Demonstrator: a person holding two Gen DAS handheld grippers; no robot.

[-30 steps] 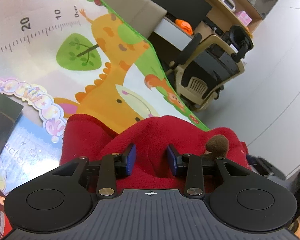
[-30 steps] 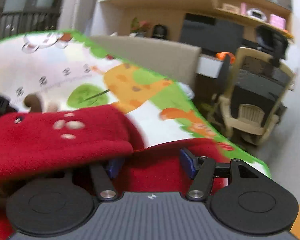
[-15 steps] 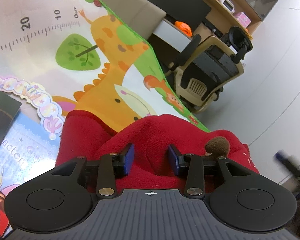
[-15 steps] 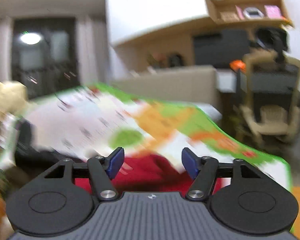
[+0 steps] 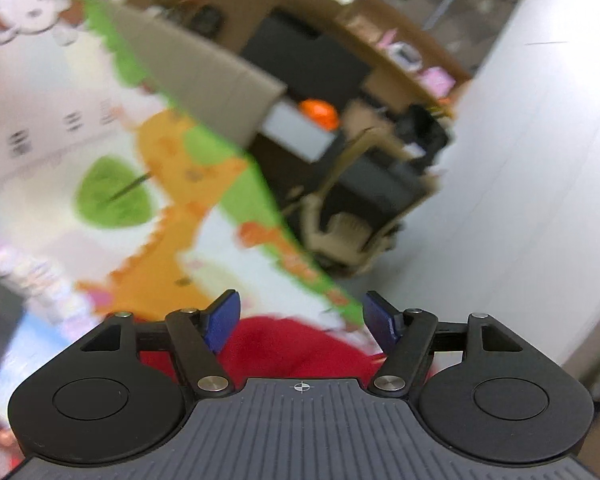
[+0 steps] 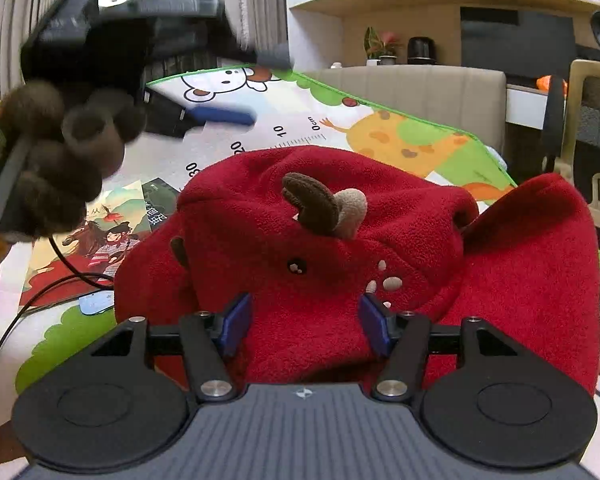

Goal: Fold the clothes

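Bunched on the cartoon-printed play mat (image 6: 400, 136): a red fleece hooded garment with small brown-and-tan plush antlers (image 6: 324, 240), lumpy and not yet flat, hood uppermost and a loose flap standing up to the right. Nearby on the mat, illustrated picture books (image 6: 100, 240) and a thin black cable (image 6: 40, 292), both just beside the fleece's left edge

Likely step in hand: choosing fresh grasp points for a fold. Best done by going low to a single outer edge or the raised right flap rather than the thick hood middle, pinching one layer only, keeping clear of the cable, then drawing the cloth flat before folding over

Right gripper (image 6: 305, 322): jaws spread wide, nothing clamped, blue pads flanking the hood's front just below the embroidered eye; whether touching the fleece, impossible to tell. Left gripper (image 5: 300, 322): jaws likewise parted and empty, view blurred, red fleece showing low between and behind the pads, apparently beneath rather than pinched
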